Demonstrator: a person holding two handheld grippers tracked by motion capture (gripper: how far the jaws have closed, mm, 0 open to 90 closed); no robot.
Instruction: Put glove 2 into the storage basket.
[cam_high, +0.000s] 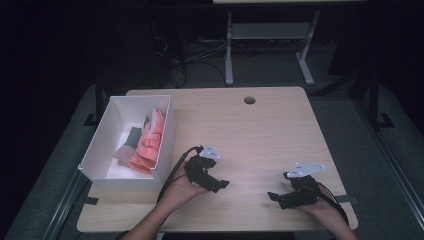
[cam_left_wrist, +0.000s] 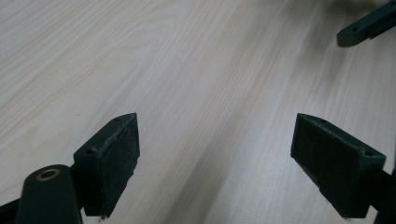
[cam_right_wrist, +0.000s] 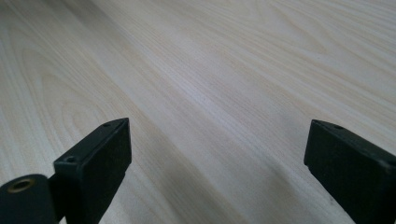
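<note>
High view, wooden table (cam_high: 250, 135) (dark room), white box (cam_high: 112, 145)

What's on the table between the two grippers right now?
Nothing: in the high view, only bare table lies between the left gripper and the right gripper.

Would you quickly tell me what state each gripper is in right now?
Left gripper: open, holding nothing, above the light wooden table.
Right gripper: open, holding nothing.
</note>
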